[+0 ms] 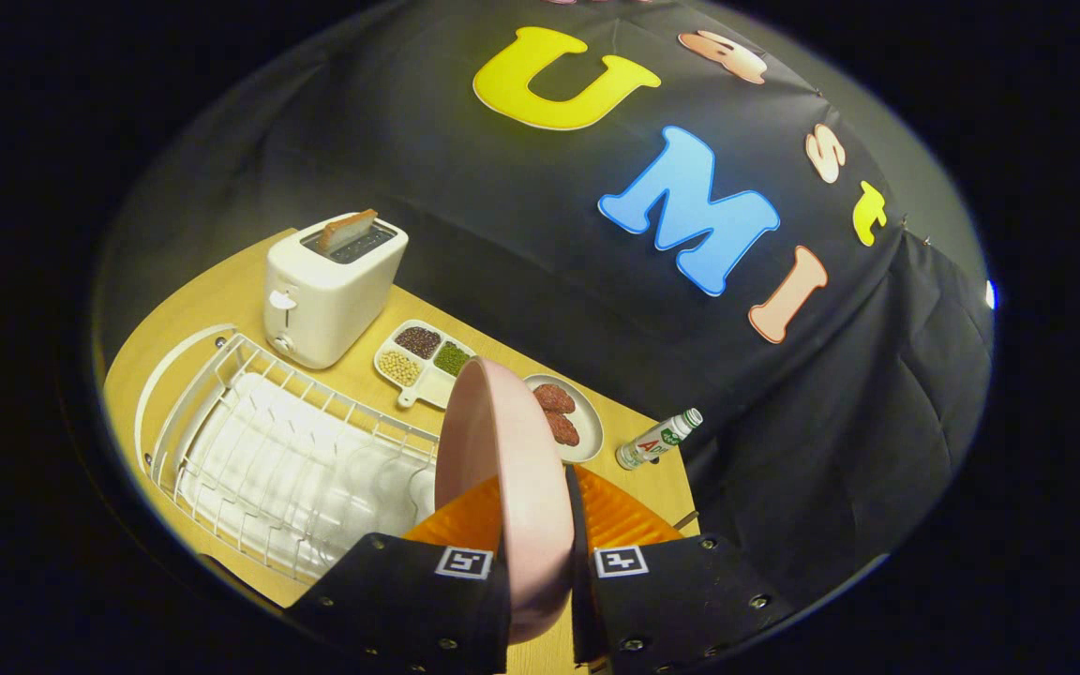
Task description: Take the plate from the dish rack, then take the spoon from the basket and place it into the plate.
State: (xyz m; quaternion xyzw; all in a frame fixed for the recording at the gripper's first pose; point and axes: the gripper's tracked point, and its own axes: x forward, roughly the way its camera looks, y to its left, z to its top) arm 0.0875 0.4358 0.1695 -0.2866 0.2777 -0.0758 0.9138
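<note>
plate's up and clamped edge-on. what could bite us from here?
1. The gripper holds the pink plate only by its rim, tilted on edge; it may pivot or slip between the fingers during the swing.
2. The white dish rack sits close beside the plate, so a low sweep may catch its wires.
3. The dish of red patties and the small bottle lie just beyond the fingers and may get knocked on set-down.

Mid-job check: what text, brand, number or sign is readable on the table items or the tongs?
Bottle label: printed, but too small and blurred to read.
Tongs, shut on the pink plate: a square coded marker on each finger, a pattern and not words.
Toaster and dish rack: no text that I can make out.
</note>
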